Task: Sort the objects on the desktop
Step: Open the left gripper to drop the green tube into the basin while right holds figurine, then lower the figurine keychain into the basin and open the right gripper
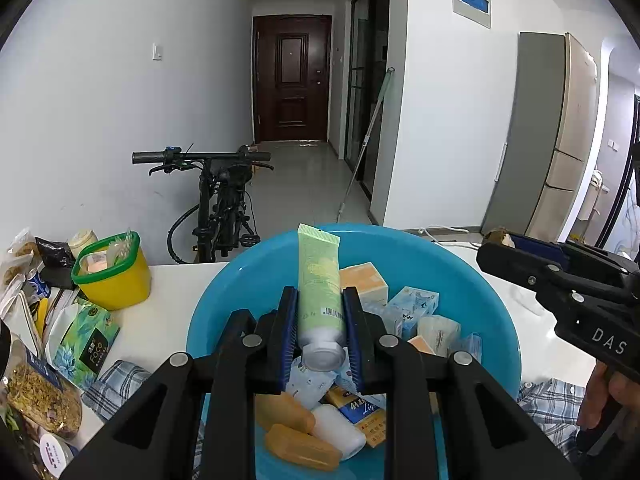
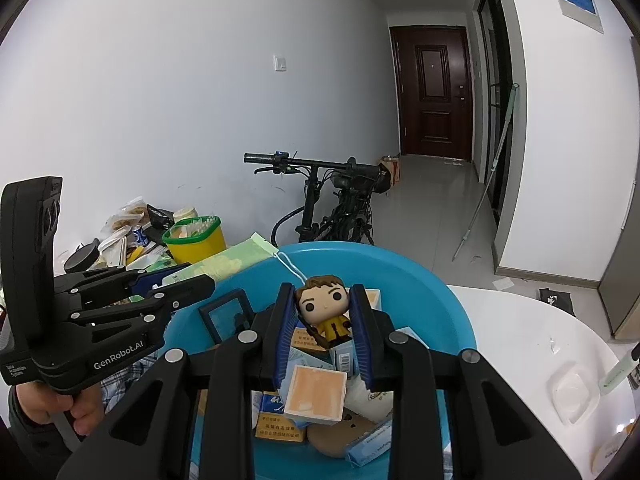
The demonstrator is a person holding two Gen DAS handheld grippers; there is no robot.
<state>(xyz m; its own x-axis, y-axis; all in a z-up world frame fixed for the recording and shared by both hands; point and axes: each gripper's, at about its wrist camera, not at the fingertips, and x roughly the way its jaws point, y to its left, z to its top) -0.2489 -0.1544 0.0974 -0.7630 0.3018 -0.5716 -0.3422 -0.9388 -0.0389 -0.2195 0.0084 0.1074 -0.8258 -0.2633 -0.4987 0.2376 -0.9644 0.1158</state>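
Note:
A blue plastic basin (image 1: 240, 292) on the white table holds several small boxes, packets and bottles. My left gripper (image 1: 319, 300) is shut on a light green tube (image 1: 320, 280) with a white cap, held upright above the basin. The tube also shows in the right wrist view (image 2: 236, 260), held by the left gripper (image 2: 176, 284). My right gripper (image 2: 324, 308) is shut on a small figurine (image 2: 326, 312) with brown hair and a yellow coat, held above the basin (image 2: 432, 300). The right gripper also shows in the left wrist view (image 1: 496, 248).
A yellow tub with a green rim (image 1: 112, 272) stands left of the basin, beside a pile of snack bags and packets (image 1: 48, 320). A plaid cloth (image 1: 116, 384) lies under the basin. A clear lid (image 2: 572, 392) lies on the table at right. A bicycle (image 1: 224, 200) stands behind.

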